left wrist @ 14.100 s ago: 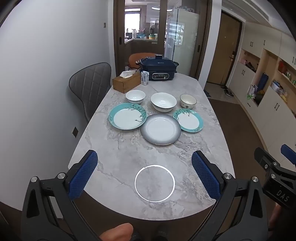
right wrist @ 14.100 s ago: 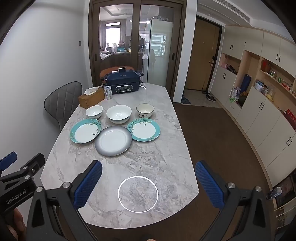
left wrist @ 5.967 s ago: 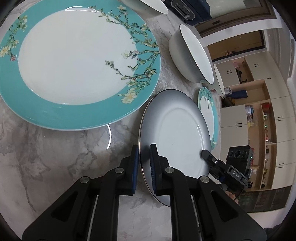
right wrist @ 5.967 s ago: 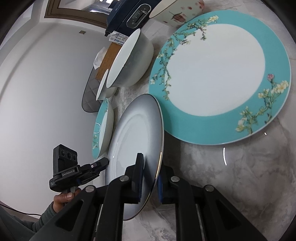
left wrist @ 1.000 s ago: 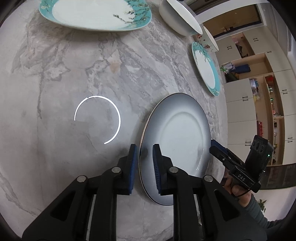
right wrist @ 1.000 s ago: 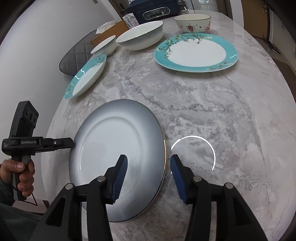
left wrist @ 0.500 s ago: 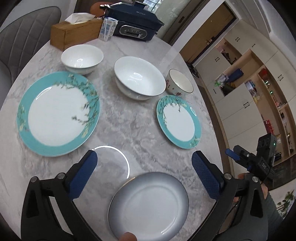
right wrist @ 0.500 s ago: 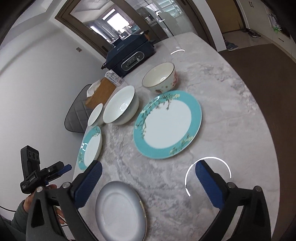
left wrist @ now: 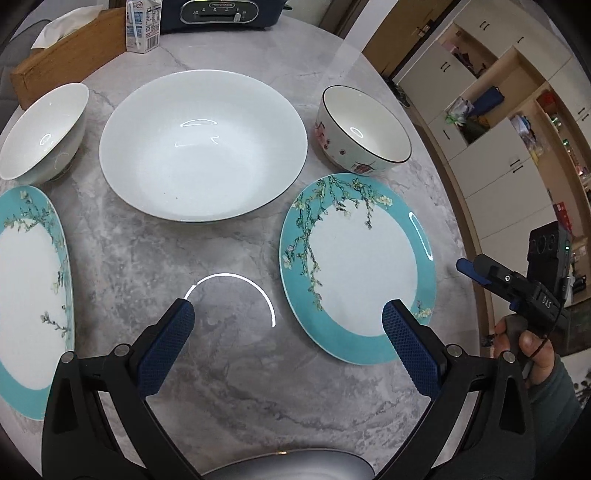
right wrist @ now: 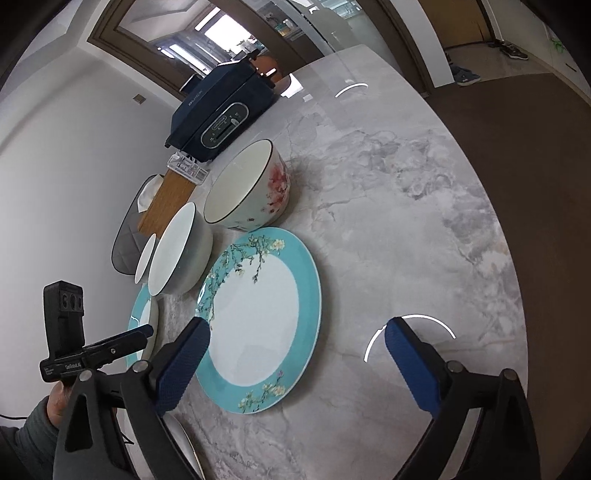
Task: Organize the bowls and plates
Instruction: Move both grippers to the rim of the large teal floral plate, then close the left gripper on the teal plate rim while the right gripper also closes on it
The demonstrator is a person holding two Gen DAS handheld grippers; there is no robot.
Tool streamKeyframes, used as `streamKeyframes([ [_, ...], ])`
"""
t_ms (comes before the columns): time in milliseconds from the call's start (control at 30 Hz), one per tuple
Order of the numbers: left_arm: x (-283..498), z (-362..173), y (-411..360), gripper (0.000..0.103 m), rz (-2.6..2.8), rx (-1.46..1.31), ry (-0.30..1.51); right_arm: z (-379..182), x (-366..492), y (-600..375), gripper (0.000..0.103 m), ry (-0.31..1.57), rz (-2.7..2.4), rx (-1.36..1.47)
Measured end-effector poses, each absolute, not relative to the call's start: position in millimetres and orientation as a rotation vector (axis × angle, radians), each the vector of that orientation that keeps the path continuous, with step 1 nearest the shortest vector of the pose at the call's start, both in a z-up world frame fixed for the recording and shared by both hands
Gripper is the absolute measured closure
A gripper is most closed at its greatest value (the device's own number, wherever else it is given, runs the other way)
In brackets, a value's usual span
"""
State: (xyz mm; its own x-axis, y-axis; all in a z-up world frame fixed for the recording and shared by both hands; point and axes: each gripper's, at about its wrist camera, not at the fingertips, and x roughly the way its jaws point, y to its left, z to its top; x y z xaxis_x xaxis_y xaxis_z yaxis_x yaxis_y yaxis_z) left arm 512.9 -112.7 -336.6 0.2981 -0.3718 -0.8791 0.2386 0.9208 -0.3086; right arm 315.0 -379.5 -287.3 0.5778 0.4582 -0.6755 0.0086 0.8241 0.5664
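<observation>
My left gripper [left wrist: 286,325] stands wide open over bare marble, with nothing between its fingers. To its right lies the small teal flowered plate [left wrist: 358,273]. A large white bowl [left wrist: 203,144], a small white bowl [left wrist: 44,129] and a floral bowl [left wrist: 364,129] stand behind, and the large teal plate [left wrist: 29,288] is at the left. The grey plate [left wrist: 284,467] lies at the near edge. My right gripper [right wrist: 297,332] is open with its jaws closing. The near part of the small teal plate [right wrist: 258,314] shows between its fingers, and the pads are not touching it.
A dark blue electric cooker [left wrist: 221,13], a milk carton [left wrist: 142,24] and a wooden tissue box [left wrist: 66,48] stand at the table's far end. A grey chair [right wrist: 129,240] is beside the table. The table's right edge [right wrist: 509,258] drops to a brown floor.
Both grippers let go of the grey plate, opened wide and moved forward over the table toward the small teal plate. The grey plate now lies behind them at the near edge.
</observation>
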Motion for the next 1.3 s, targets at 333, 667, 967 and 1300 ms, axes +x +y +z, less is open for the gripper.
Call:
streamKeyframes([
  [333,533,-366,-140,0.001,-0.402,-0.054,1.239,-307,347,-380,0.031,0.972,0.345,0.545],
  [667,546,-387,-141,0.045,-0.416,-0.121,1.273,-309,351,-375,0.027,0.965,0.411,0.489],
  [967,547,-388,-145,0.052,-0.447,-0.16,1.289,-301,353,-342,0.023,1.01,0.381,0.262],
  [1300,547,-388,-136,0.078,-0.455,-0.193,1.299,-305,355,-347,0.065,1.039,0.385,0.287],
])
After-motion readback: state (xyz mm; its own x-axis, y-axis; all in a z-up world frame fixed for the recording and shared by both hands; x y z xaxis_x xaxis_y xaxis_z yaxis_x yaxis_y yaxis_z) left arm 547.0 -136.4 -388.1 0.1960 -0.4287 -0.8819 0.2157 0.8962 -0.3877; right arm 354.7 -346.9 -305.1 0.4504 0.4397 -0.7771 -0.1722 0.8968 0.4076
